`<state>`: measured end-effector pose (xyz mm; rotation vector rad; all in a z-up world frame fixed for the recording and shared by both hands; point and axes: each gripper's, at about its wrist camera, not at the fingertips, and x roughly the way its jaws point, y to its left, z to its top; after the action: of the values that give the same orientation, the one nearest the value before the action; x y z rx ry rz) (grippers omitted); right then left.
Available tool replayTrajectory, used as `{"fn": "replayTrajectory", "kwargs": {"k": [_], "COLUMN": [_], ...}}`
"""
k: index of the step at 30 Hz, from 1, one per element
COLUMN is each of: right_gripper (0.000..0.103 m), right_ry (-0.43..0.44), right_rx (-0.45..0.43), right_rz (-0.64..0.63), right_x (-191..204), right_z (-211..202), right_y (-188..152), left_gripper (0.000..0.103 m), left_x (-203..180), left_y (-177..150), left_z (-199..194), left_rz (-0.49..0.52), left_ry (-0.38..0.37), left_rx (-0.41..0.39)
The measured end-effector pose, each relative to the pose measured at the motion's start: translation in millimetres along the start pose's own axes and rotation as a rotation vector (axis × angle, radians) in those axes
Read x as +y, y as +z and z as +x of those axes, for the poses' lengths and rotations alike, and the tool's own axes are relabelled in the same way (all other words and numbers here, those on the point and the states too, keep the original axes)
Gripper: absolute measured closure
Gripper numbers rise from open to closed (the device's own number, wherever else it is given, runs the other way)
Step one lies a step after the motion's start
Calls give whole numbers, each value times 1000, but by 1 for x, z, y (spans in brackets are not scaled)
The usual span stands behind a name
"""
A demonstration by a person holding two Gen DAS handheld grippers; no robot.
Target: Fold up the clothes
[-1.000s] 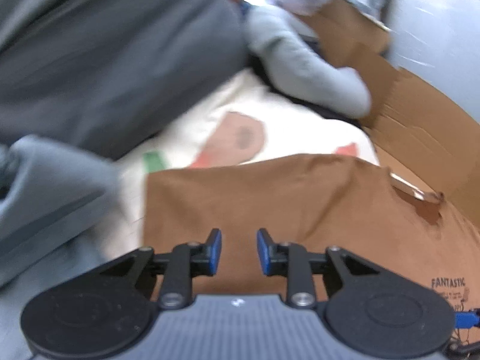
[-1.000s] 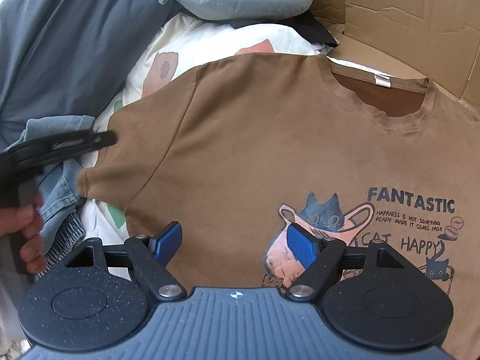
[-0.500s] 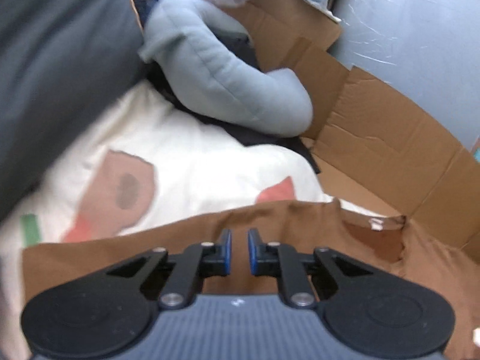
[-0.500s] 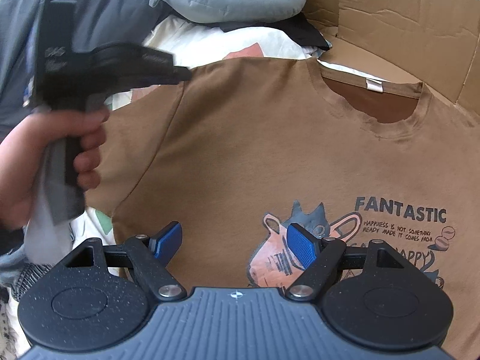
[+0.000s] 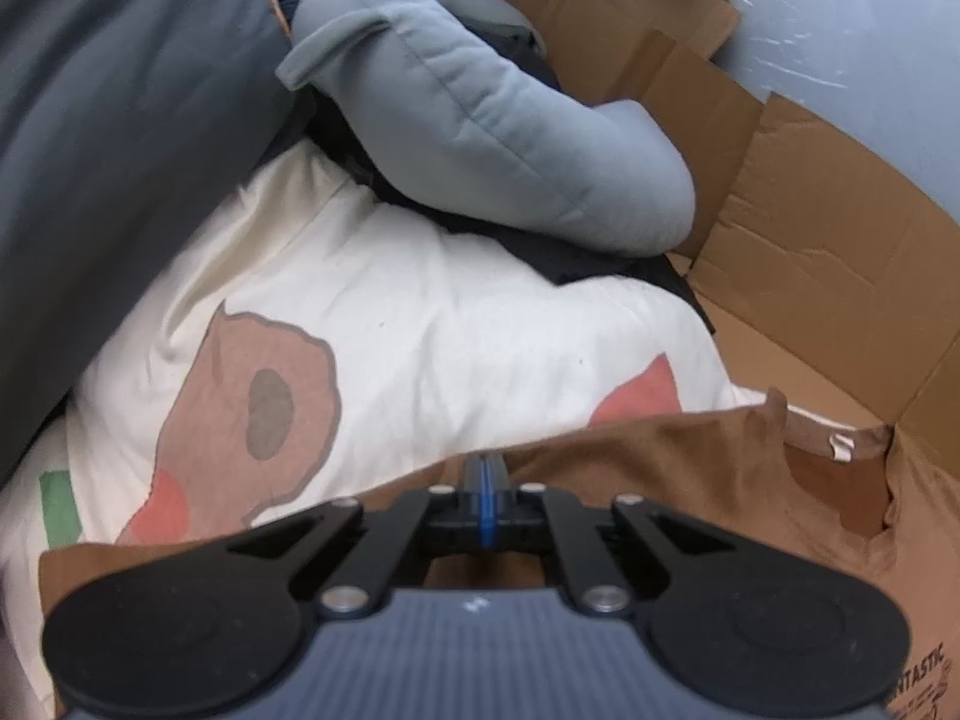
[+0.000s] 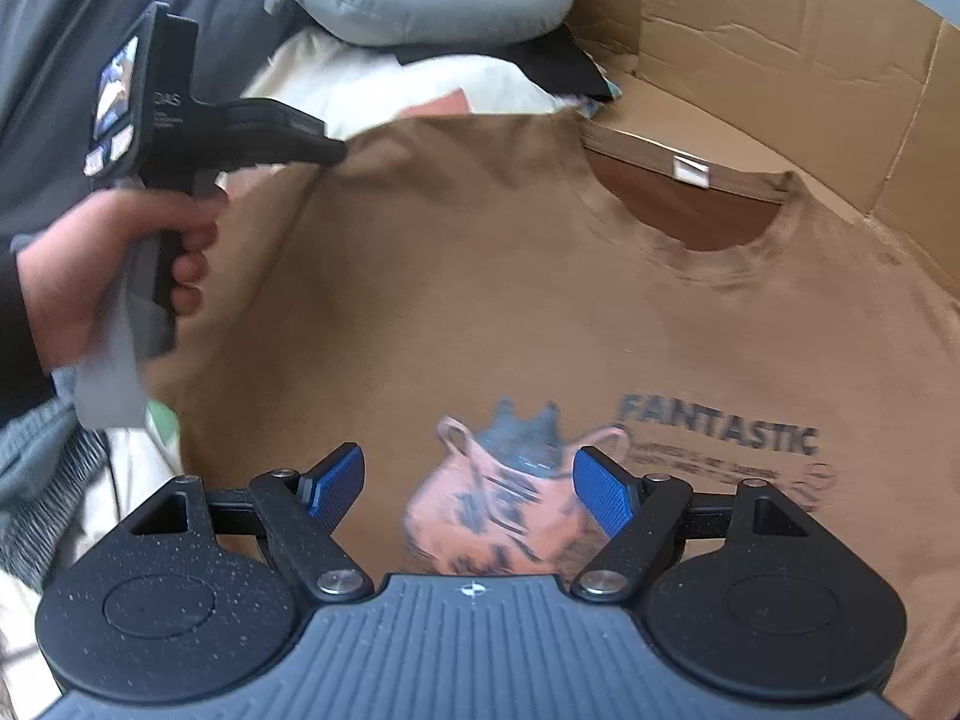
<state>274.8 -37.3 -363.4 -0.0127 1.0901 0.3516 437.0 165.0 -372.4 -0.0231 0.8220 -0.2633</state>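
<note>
At the far-left shoulder edge of the brown T-shirt (image 6: 480,276), the left gripper (image 5: 485,480) has its jaws pinched together on the fabric. Nearer, the right gripper (image 6: 468,480) hovers jaws apart over the print — shirt spread flat, cardboard box (image 6: 780,48) beyond.

shirt print (image 6: 510,510): blurred, small lettering unreadable
left gripper (image 6: 327,147) fingers: tips lost against the shirt edge

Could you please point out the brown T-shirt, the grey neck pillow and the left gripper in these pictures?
brown T-shirt (image 6: 480,300): right wrist view, on the chest.
grey neck pillow (image 5: 492,138): left wrist view, on its curved middle.
left gripper (image 6: 336,151): right wrist view, at its closed fingertips.
</note>
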Motion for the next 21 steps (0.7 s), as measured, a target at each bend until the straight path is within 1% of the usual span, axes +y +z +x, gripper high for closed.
{"fn": "replayTrajectory", "kwargs": {"k": [4,6,8,9,10,12,13,14,16,19,21], "right_gripper": [21,21,21,21,21,21,20,20,20,20,20], "right_ry": [-18,-37,-54,-60,-67,-88,-98,-106,-117,-136,-150], "right_rx": [12,18,11,6,3,-6,-13,-20,-38,-66,-80], "right_rz": [-38,-63,-90,-86,-71,-34,-9,15,50,87,110], "right_x": [-21,-31,-39,-45,-51,-65,-72,-79,-89,-102,-109], "right_z": [-15,-22,-33,-40,-48,-66,-75,-85,-104,-130,-148], "right_y": [8,11,16,19,22,29,32,36,41,43,41], "left_gripper": [100,97,77,74,70,70,67,62,58,58,55], "left_x": [-3,-7,-11,-14,-16,-18,-19,-20,-22,-26,-30], "left_y": [4,7,10,11,13,18,21,25,33,47,55], "left_z": [-4,-15,-26,-33,-41,-57,-65,-74,-90,-114,-131], "left_rz": [-11,-6,2,16,28,36,36,38,44,65,84], "left_ry": [15,6,-5,2,9,6,8,13,19,21,20], "left_rx": [7,5,1,1,2,14,18,22,25,42,50]}}
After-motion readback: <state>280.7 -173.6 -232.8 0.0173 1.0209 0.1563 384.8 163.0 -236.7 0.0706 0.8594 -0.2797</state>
